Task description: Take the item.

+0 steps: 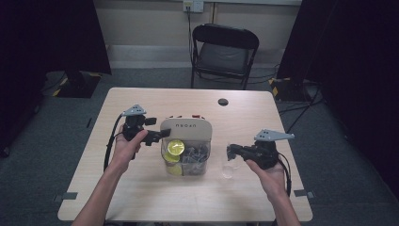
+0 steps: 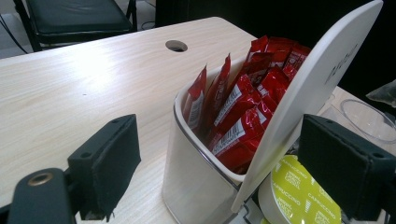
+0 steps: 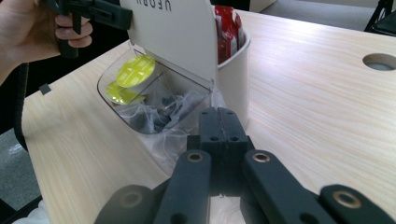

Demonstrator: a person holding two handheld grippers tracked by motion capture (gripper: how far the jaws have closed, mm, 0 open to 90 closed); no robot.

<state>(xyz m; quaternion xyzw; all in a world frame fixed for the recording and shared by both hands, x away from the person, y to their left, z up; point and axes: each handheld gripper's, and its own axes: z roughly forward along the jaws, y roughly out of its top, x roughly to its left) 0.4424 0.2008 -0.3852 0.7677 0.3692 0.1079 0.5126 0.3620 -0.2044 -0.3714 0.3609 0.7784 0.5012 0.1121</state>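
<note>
I hold a gripper in each hand over a light wooden table (image 1: pixel 141 197). My left gripper (image 1: pixel 157 135) sits at the left edge of a storage box (image 1: pixel 186 170) in the middle of the table. Its jaws stand wide apart, one on each side of the box's tilted white lid (image 2: pixel 317 79), and I cannot tell whether either pad touches it. Behind the lid, a white compartment (image 2: pixel 196 182) is packed with upright red sachets (image 2: pixel 243 116). In front of it, the clear compartment (image 3: pixel 140 126) holds yellow-green capsules (image 1: pixel 175 148), one printed "cappuccino", beside some clear-wrapped dark packets (image 3: pixel 163 112).

My right gripper (image 1: pixel 231 151) is just to the right of the box, jaws pressed together. The right gripper view shows a bit of clear plastic at their tips, but I cannot tell whether they pinch it. A clear plastic cup (image 1: pixel 228 168) lies near them on the table. Beyond the table stands a black folding chair (image 1: pixel 225 52).
</note>
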